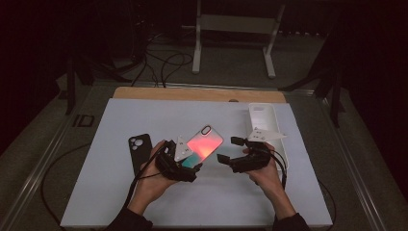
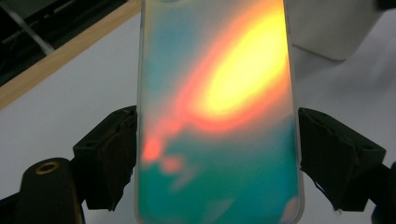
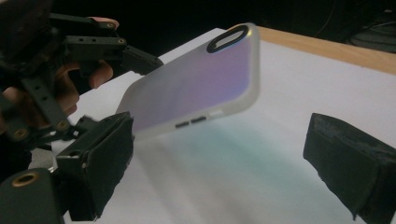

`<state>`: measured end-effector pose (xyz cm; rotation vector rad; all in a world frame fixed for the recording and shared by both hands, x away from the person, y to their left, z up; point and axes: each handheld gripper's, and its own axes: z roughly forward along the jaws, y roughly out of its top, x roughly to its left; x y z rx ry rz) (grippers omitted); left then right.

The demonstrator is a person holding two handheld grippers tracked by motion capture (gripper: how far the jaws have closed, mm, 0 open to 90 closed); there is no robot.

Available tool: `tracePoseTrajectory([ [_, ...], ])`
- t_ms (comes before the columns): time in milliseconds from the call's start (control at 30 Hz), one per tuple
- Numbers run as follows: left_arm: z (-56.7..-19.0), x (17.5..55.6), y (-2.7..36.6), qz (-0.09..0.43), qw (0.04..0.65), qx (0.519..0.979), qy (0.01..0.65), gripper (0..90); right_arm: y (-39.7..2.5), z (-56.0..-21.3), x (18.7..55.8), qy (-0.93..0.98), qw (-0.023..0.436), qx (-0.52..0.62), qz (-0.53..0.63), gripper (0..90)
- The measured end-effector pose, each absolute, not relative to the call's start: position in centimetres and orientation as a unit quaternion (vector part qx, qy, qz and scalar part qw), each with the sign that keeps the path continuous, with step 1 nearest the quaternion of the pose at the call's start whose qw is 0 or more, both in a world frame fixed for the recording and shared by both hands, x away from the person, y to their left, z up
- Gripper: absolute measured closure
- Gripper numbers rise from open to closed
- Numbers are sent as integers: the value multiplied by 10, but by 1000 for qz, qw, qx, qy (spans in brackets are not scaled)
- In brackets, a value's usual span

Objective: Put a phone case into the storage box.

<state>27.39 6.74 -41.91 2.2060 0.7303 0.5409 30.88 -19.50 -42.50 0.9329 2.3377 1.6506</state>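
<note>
So the left gripper [image 1: 185,163] has its jaws clamped on the long edges of the iridescent phone case [image 1: 205,143], near its bottom end, holding it tilted up above the white mat [image 1: 144,115]. That hand [image 1: 151,180] comes in from below with the fingers wrapped around the handle. The right gripper [image 1: 231,150] sits just beside the case with its jaws spread wide and nothing between them. In the left gripper view the case's top and bottom are cut off. A black case [image 1: 140,151] lies outside the left jaws, a white case [image 1: 264,122] beyond the right ones.
</note>
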Motion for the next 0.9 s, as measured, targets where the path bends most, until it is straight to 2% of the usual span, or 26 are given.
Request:
tracePoseTrajectory([
  [133,-419,270,61,209,373,861,274,169,-188,-426,311,775,49,314,546,90],
  [267,-419,267,56,208,378,862,266,169,-182,-426,313,768,23,324,551,144],
  [367,-419,266,53,207,383,861,264,169,-177,-426,314,768,10,333,547,250],
  [567,-420,265,51,210,378,863,262,169,-174,-427,314,762,-13,340,551,536],
  [900,-426,266,46,201,374,867,261,169,-164,-423,309,770,-24,314,554,770],
])
